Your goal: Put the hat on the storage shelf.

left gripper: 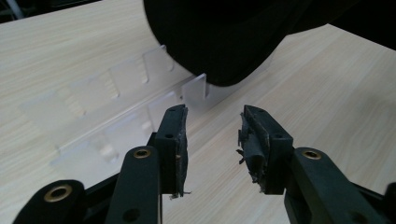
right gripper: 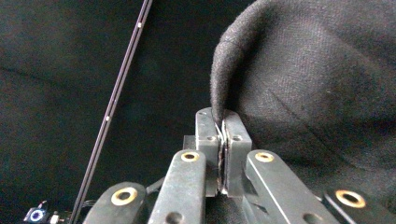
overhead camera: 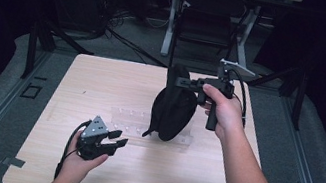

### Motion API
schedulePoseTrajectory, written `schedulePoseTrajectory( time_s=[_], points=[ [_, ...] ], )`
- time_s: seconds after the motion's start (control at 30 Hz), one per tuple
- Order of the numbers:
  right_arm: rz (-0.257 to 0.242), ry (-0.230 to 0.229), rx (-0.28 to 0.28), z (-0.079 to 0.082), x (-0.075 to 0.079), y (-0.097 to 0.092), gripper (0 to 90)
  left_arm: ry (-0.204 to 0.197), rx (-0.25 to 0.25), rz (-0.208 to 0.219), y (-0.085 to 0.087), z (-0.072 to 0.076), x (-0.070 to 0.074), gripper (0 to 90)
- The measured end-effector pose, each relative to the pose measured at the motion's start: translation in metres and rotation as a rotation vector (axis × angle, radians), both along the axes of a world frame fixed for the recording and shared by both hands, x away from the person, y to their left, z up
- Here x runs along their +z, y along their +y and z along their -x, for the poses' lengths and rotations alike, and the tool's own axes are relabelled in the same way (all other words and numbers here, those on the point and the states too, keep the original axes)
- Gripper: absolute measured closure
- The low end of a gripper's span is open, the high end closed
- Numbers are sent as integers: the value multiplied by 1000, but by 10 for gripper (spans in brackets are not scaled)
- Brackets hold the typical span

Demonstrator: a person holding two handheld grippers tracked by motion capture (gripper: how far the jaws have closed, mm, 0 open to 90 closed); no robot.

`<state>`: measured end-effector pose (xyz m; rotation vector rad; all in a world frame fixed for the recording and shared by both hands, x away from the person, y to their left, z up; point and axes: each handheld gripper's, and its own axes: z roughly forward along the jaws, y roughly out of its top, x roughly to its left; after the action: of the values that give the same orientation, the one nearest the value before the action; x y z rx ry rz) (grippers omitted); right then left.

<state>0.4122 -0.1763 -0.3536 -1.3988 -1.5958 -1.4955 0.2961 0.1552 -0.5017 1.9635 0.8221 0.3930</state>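
Note:
A black cloth piece [overhead camera: 171,111], rounded like a cap or pouch, hangs over the middle of the wooden table [overhead camera: 103,76]. My right gripper [overhead camera: 188,81] is shut on its upper edge; in the right gripper view the jaws [right gripper: 223,119] pinch a fold of the black cloth [right gripper: 317,84]. The cloth's lower end rests at a clear plastic rack [overhead camera: 130,119] lying flat on the table. My left gripper [overhead camera: 119,138] is held near the front left, open and with nothing in it. In the left gripper view its jaws [left gripper: 214,126] point at the rack [left gripper: 116,93] and the cloth's underside [left gripper: 219,37].
A dark chair [overhead camera: 205,25] and a white-legged desk [overhead camera: 170,26] stand beyond the table's far edge, with cables on the floor. Black stand legs [overhead camera: 41,34] flank the table's back corners. Bare wood lies in front of the rack.

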Motion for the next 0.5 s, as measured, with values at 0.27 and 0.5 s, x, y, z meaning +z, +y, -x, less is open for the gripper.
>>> schedulePoseTrajectory(
  time_s=[0.27, 0.5],
  points=[
    [-2, -4, 10, 0, 0, 9, 880, -27, -55, -19, -27, -3, 15, 646],
    [-3, -6, 12, 0, 0, 12, 880, -29, -73, -26, -40, -6, 17, 682]
  ],
)
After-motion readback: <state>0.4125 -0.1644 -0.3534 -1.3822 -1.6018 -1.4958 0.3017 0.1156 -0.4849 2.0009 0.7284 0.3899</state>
